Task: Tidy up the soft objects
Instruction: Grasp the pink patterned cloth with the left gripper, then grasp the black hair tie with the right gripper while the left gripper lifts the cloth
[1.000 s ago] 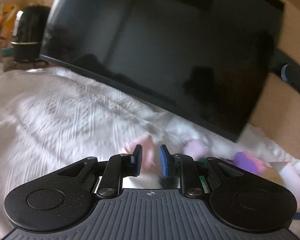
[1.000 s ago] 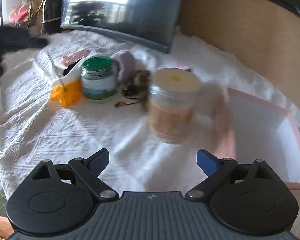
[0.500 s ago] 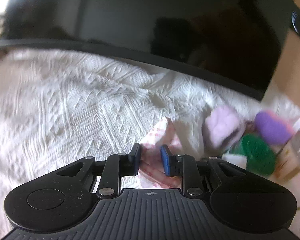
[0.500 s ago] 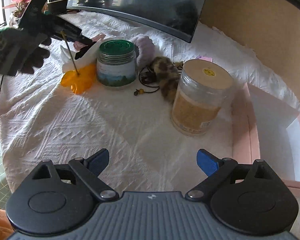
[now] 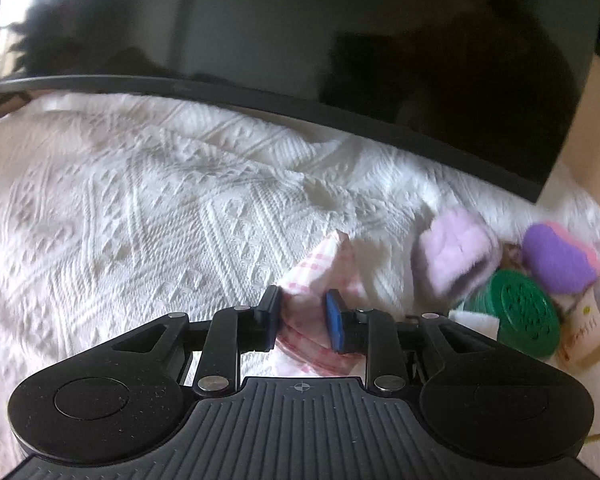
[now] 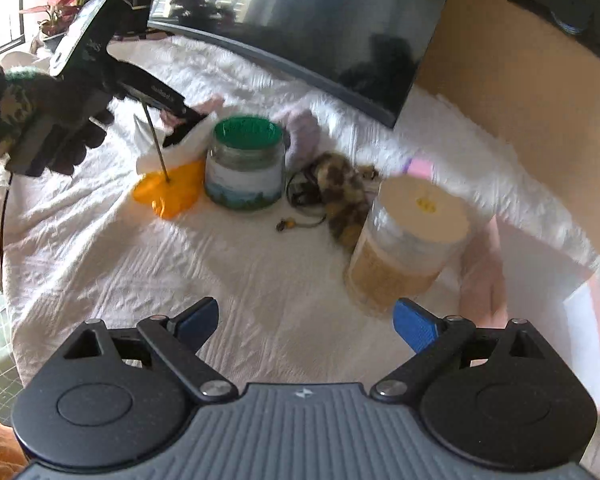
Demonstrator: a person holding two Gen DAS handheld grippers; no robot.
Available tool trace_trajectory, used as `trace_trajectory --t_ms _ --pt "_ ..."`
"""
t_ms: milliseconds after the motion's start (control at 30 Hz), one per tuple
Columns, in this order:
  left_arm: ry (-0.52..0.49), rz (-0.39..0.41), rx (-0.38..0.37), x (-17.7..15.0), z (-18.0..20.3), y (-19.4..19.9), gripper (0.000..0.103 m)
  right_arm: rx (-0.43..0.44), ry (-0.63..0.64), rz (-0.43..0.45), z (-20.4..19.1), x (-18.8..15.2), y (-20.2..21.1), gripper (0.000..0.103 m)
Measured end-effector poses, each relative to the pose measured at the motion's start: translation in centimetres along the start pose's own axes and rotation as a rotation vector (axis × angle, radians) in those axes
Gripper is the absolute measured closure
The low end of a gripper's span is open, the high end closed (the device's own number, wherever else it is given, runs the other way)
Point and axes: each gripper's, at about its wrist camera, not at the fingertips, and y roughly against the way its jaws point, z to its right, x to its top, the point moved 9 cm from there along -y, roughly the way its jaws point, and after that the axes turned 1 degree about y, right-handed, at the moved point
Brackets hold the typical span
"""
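- Left wrist view: the left tool (image 5: 303,322) is clenched on a pink checked cloth (image 5: 320,276), at lower centre of the frame. The cloth bunches between the blue pads (image 5: 335,325) and lies on the white textured cover (image 5: 148,208) of the counter.
- Judgement: the cloth is light and limp and will sag and trail when lifted; a hold on the gathered fold suits it best.
- At the right edge sit a lilac plush piece (image 5: 456,248), a purple soft item (image 5: 558,258) and a green-lidded jar (image 5: 526,312). A dark monitor (image 5: 300,40) fills the top.
- Right wrist view: the right tool (image 6: 306,320) is released, pads wide apart, above bare cover.
- A mottled brown plush (image 6: 342,192) lies centre; a pink tray (image 6: 592,344) is at the right.
- Labels on both jars are blurred; no writing is legible.
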Motion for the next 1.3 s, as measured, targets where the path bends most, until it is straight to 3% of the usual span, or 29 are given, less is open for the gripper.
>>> trace_trajectory --t_ms 100,233,367,467,533,600,667,900,967,1300 --pt "-0.026 0.042 0.035 -0.4 0.1 0.5 0.09 -0.008 0.016 0.029 0.6 2.8 0.7 0.009" --pt "0.048 0.075 -0.011 -0.5 -0.6 2.0 0.094 0.026 -0.008 0.051 1.4 8.0 0.8 0.009" --pt "0.099 0.117 -0.038 -0.1 -1.6 4.3 0.095 0.148 -0.02 0.022 0.4 14.1 -0.7 0.013" --pt "0.146 0.155 -0.034 0.2 -2.6 6.4 0.095 0.256 0.064 -0.062 -2.3 17.9 -3.5 0.025" --pt "0.187 0.168 -0.022 0.2 -3.4 7.4 0.095 0.295 0.119 -0.128 -4.5 19.6 -6.0 0.047" --pt "0.236 0.181 -0.014 -0.1 -4.0 8.2 0.095 0.353 0.129 -0.214 -6.6 19.9 -8.5 0.054" --pt "0.27 0.193 -0.009 -0.5 -4.4 9.3 0.095 0.376 0.144 -0.285 -8.5 19.4 -10.7 0.054" --pt "0.31 0.197 0.017 -2.4 -5.8 11.5 0.094 0.298 0.215 -0.417 -10.5 16.1 -16.1 0.054" --pt "0.317 0.196 0.029 -2.6 -6.1 11.9 0.094 0.298 0.217 -0.416 -10.5 16.1 -15.9 0.067" --pt "0.28 0.257 -0.002 2.4 -3.4 13.5 0.094 0.4 0.052 -0.156 -6.1 21.7 -6.0 0.068"
